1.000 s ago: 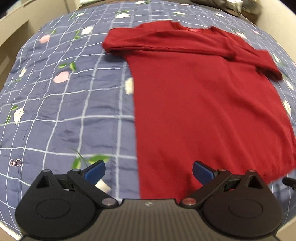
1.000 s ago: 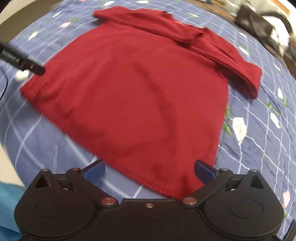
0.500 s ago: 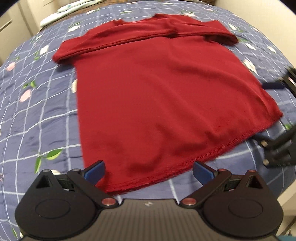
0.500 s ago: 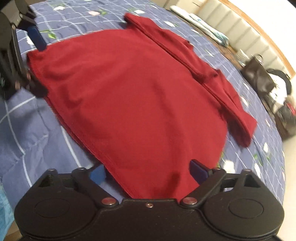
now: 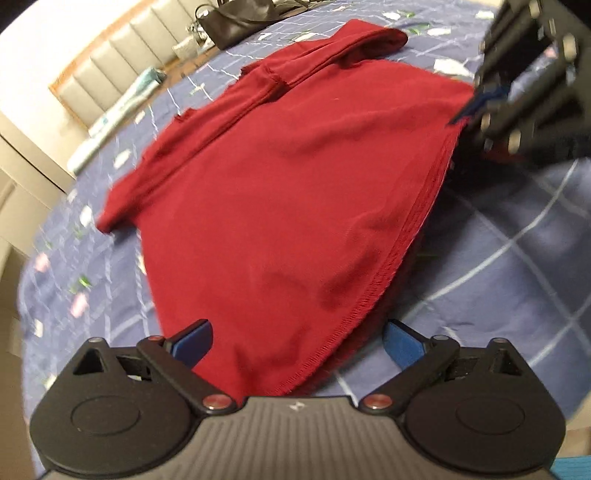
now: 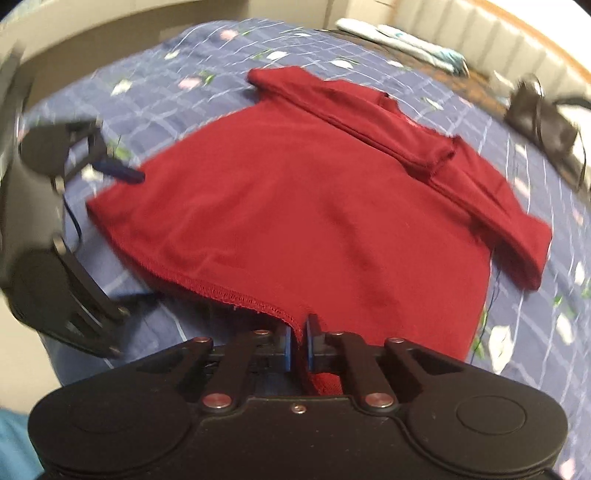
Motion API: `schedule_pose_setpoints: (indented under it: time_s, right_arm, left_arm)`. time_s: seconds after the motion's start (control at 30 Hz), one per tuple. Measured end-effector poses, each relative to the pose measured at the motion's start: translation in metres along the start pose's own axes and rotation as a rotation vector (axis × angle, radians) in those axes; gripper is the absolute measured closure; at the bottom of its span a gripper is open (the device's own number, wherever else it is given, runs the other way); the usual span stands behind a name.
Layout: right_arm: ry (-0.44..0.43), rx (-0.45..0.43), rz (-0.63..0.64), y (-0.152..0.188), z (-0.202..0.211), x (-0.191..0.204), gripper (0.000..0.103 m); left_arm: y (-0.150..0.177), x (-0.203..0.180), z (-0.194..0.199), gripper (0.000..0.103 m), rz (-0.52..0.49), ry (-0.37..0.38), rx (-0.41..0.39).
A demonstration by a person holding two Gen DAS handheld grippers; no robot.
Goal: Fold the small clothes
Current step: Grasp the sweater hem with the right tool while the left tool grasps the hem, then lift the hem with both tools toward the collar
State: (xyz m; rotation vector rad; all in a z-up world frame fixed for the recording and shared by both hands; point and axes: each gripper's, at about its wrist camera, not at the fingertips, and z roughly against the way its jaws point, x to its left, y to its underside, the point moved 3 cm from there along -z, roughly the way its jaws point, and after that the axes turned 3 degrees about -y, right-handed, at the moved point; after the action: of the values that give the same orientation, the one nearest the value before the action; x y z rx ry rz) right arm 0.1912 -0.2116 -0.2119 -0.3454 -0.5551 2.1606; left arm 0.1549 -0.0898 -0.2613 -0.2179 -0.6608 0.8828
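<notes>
Red shirt (image 5: 280, 192) flat on a blue checked quilt (image 5: 517, 258), sleeves folded across the top. From the right wrist view: right gripper (image 6: 299, 343) clenched on a hem corner, cloth pinched between blue pads (image 6: 285, 347). From the left wrist view: left gripper (image 5: 295, 341) spread wide, straddling the other hem corner, nothing grasped. Only here: black bag (image 5: 236, 22) by a padded headboard (image 5: 122, 70).

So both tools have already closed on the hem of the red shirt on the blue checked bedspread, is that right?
Not quite: only the right tool is shut on the red shirt's hem. The left wrist view shows the left tool open around the hem corner on the bedspread.
</notes>
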Motion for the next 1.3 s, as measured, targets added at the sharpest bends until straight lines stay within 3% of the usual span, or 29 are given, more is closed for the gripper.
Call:
schedule_pose_setpoints:
  time_s: [0.23,0.33,0.43,0.5,0.53,0.6,0.73,0.8,0.83,0.87,0.93,1.0,1.03,1.1,1.3]
  right_arm:
    - [-0.069,-0.013,-0.128,-0.01,0.008,-0.02,0.096]
    - [-0.076,-0.011,-0.133,-0.01,0.008,-0.022,0.096]
    - [-0.084,-0.002,-0.131,-0.006,0.007,-0.021,0.096]
    - [-0.086,0.007,-0.132,-0.003,0.005,-0.02,0.095]
    - [-0.086,0.012,-0.13,-0.001,0.004,-0.018,0.094]
    - [-0.069,0.029,-0.109,0.004,0.001,-0.014,0.079]
    - [-0.043,0.065,-0.024,0.016,-0.008,0.0,0.064]
    - [0.003,0.081,0.034,0.022,-0.014,0.007,0.04]
    - [0.049,0.086,0.074,0.026,-0.017,0.011,0.036]
    - [0.096,0.092,0.112,0.029,-0.02,0.015,0.038]
    - [0.164,0.093,0.165,0.033,-0.022,0.017,0.05]
    - [0.202,0.091,0.196,0.034,-0.019,0.015,0.085]
    - [0.219,0.089,0.211,0.033,-0.015,0.013,0.091]
    - [0.215,0.08,0.212,0.029,-0.004,0.007,0.097]
    - [0.18,0.054,0.278,0.016,0.039,0.008,0.098]
  left_arm:
    - [-0.004,-0.013,-0.002,0.004,-0.085,-0.026,-0.024]
    - [-0.004,-0.01,-0.003,0.014,-0.078,0.006,-0.01]
    - [-0.003,-0.001,-0.002,0.041,-0.056,-0.005,0.0]
    - [-0.002,0.006,-0.004,0.069,-0.068,-0.02,0.014]
    - [-0.001,0.009,-0.004,0.077,-0.072,-0.02,0.022]
    - [0.001,0.018,-0.005,0.091,-0.073,-0.02,0.014]
    - [-0.002,0.032,-0.001,0.094,-0.059,-0.004,0.003]
    - [-0.006,0.039,0.0,0.094,-0.037,0.012,0.007]
    - [-0.009,0.041,0.0,0.094,-0.021,0.022,0.012]
    - [-0.011,0.044,0.001,0.095,-0.01,0.028,0.014]
    - [-0.014,0.048,0.004,0.095,-0.003,0.028,0.017]
    - [-0.016,0.052,0.008,0.096,-0.008,0.033,0.022]
    - [-0.017,0.052,0.012,0.097,-0.014,0.037,0.022]
    - [-0.02,0.051,0.02,0.097,-0.039,0.049,0.014]
    - [-0.024,0.055,0.057,0.098,-0.056,0.076,-0.034]
